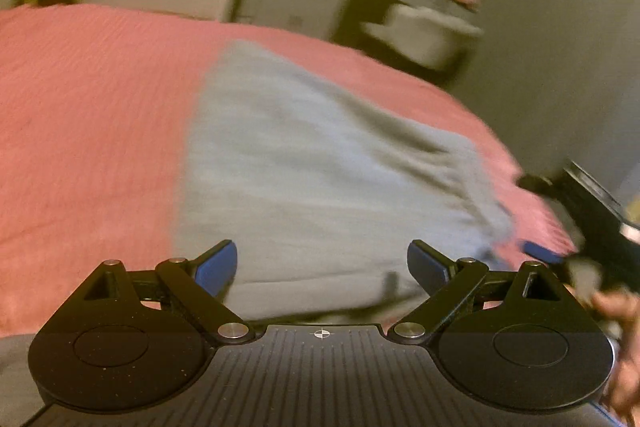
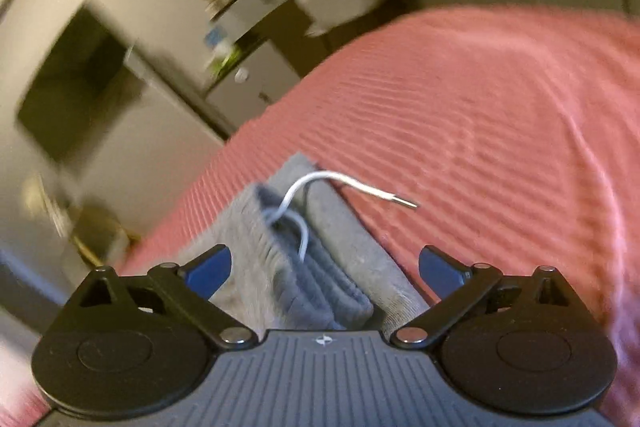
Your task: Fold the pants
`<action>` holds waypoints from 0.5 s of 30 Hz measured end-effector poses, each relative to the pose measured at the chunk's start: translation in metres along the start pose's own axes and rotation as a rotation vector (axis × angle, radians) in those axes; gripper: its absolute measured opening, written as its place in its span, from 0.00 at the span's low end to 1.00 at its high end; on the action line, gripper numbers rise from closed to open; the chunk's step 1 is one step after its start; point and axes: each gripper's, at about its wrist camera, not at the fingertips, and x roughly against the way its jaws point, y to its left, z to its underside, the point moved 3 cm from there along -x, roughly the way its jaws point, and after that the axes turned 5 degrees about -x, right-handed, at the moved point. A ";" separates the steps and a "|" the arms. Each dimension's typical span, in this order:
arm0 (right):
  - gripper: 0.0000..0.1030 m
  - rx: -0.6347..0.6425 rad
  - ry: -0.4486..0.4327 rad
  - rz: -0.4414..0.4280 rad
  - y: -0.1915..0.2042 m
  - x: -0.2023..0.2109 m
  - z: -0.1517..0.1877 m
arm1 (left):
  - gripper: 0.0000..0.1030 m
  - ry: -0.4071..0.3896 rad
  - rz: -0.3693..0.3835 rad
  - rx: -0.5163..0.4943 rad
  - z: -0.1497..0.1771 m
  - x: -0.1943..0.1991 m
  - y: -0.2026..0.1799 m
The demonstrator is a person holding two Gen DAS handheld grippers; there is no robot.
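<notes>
Just ahead of both spread grippers, left (image 1: 322, 267) and right (image 2: 325, 269), lie the gray pants (image 1: 312, 167).

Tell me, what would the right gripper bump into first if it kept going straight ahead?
Probably the grey pants between the right gripper's open fingers, near the white drawstring. Depth is hard to judge.

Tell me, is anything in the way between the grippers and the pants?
Nothing visible is. The left hand-held gripper is open right over the grey pants. The right hand-held gripper is open over their waistband, where only the pants' own drawstring lies.
</notes>
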 end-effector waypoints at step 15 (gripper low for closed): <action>0.97 -0.304 0.093 -0.110 -0.043 -0.024 -0.013 | 0.93 0.087 0.211 -0.258 0.005 -0.050 -0.086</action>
